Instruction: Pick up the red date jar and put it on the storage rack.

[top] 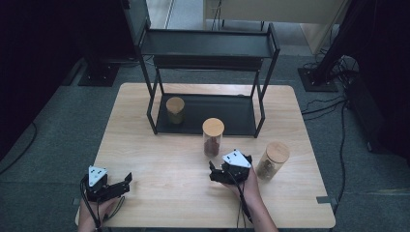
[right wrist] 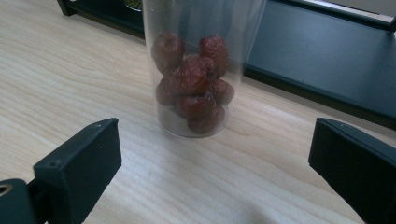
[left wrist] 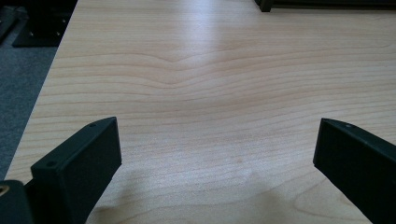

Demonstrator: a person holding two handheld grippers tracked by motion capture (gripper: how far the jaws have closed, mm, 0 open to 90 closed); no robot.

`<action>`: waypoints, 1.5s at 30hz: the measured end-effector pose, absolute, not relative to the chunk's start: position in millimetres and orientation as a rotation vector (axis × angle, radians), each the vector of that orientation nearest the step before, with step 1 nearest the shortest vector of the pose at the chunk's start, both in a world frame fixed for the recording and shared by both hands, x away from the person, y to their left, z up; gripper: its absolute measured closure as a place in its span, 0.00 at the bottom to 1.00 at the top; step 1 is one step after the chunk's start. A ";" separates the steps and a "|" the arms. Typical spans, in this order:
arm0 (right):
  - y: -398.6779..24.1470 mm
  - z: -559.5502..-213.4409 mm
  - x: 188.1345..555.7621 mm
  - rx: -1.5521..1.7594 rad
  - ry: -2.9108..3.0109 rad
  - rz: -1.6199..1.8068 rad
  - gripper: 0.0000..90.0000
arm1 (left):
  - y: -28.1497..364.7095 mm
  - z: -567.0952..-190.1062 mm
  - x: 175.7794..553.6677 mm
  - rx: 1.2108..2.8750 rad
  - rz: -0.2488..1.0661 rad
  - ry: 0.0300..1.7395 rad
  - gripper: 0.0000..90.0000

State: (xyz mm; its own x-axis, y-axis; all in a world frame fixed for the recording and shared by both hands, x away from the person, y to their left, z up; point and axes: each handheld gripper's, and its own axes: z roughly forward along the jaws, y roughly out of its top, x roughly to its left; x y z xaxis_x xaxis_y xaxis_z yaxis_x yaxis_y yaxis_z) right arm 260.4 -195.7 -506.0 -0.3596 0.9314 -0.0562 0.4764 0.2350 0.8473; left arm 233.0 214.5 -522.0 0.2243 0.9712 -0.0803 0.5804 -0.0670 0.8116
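We hold our right gripper with jaws spread wide, just short of the jar of red dates, which stands upright on the table before the black rack. Our left gripper gapes over bare wood, holding nothing.
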 end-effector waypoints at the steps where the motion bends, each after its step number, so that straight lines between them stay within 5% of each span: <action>1: -195.0 -505.9 261.6 1.289 1.937 1.027 0.03 | 214.5 -522.0 233.0 1.745 0.656 1.449 0.01; 45: -166.1 -504.2 313.1 1.317 1.891 1.048 0.20 | 212.8 -522.2 234.4 1.765 0.654 1.445 0.01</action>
